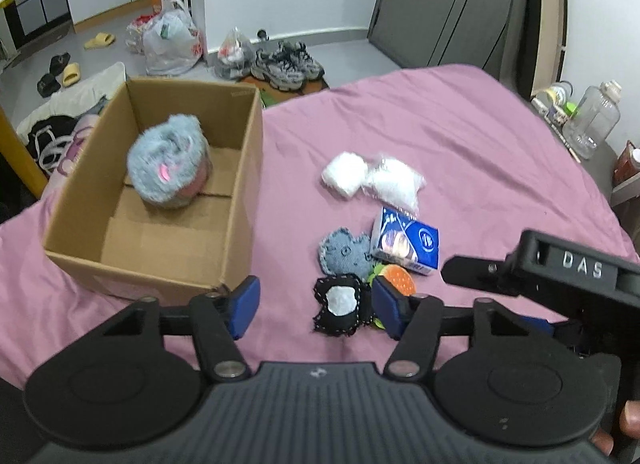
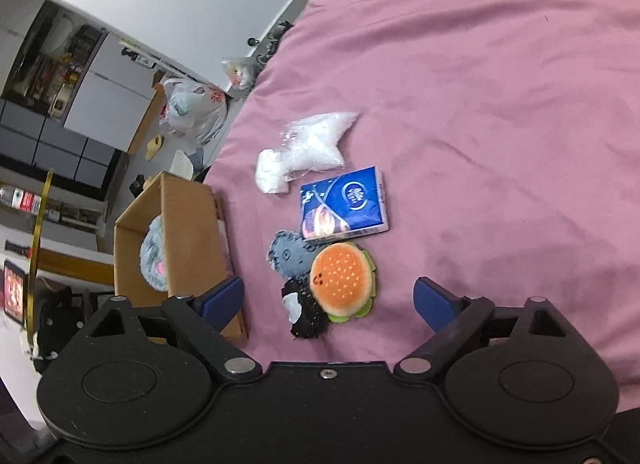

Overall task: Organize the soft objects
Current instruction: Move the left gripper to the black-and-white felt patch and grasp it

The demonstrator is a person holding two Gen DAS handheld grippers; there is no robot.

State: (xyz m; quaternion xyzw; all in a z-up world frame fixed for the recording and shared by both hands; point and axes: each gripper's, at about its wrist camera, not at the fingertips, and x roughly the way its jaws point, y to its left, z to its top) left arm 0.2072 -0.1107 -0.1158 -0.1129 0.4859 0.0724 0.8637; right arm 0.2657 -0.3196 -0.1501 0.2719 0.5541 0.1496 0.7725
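The cardboard box (image 1: 160,192) sits on the pink bedspread (image 1: 460,136) and serves as the landmark here. Inside it lies a fluffy grey-blue plush (image 1: 170,162) with a pink spot, resting on the box floor near the far wall. The remaining soft things lie in a loose cluster on the bedspread to the right of the box, well apart from it: two white fluffy bundles (image 1: 372,178), one in clear wrap, farthest from the camera; a blue tissue pack (image 1: 405,242) nearer; a grey denim-look heart pad (image 1: 345,253) touching the pack's left edge; an orange burger plush (image 2: 342,278) just beside the pad; and a black pad with a white centre (image 1: 340,306) closest of all (it overlaps the burger's lower left side in the right wrist view).

The left gripper (image 1: 314,306) hovers above the bedspread just in front of the box's near right corner, its blue-padded fingers (image 1: 245,306) spread wide and holding nothing; the black pad lies between them, nearer the right one, though contact cannot be told. The right gripper (image 2: 328,304) hangs over the same cluster, on the side of the box's right wall, fingers (image 2: 430,304) likewise spread wide and empty, with the burger plush and black pad between and just ahead of the tips
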